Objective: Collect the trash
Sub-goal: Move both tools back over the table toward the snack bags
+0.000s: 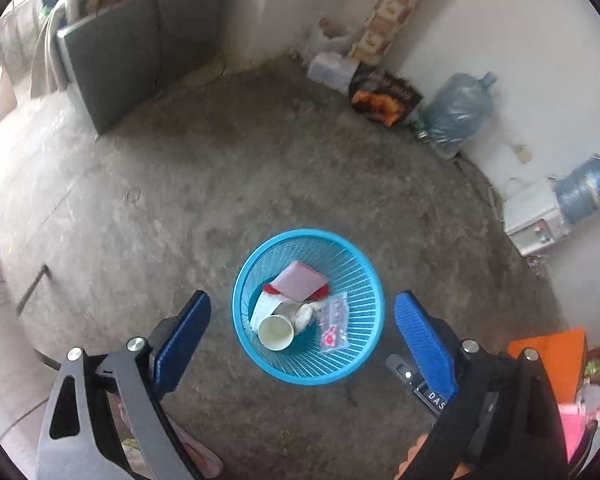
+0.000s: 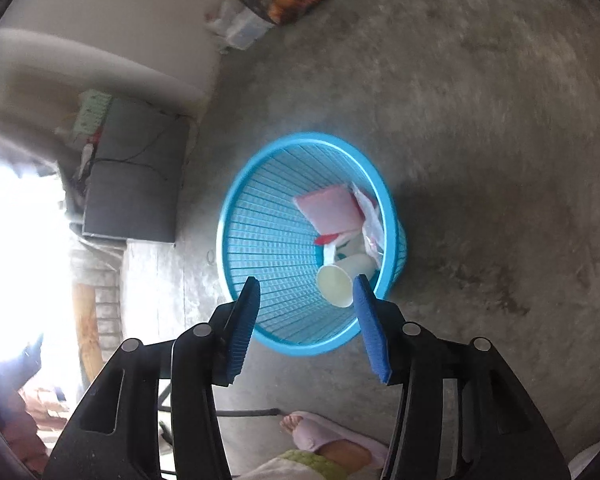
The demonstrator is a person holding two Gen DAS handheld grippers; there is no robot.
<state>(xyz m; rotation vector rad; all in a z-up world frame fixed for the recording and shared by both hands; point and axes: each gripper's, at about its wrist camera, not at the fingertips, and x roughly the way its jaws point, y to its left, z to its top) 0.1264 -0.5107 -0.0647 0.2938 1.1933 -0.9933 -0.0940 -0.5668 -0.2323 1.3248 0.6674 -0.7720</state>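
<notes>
A blue plastic mesh basket (image 1: pixel 238 312) stands on the concrete floor, seen from above in both wrist views. Inside lie a white paper cup (image 1: pixel 276 332), a pink flat packet (image 1: pixel 300 280), a clear plastic bag with red print (image 1: pixel 332 326) and crumpled white paper. My left gripper (image 1: pixel 303 298) hangs above the basket, jaws wide open and empty, one blue finger on each side of it. My right gripper (image 2: pixel 306 280) is open over the near rim of the basket (image 2: pixel 224 232). The cup (image 2: pixel 338 282) lies on its side just beyond the right finger, apart from the pads.
Along the wall stand two blue water jugs (image 1: pixel 460 112) (image 1: pixel 586 190), a white appliance (image 1: pixel 534 220) and a dark printed bag (image 1: pixel 384 94). A grey cabinet (image 1: pixel 112 64) sits at the left. An orange board (image 1: pixel 552 360) is at the right. A person's slippered foot (image 2: pixel 312 432) is near.
</notes>
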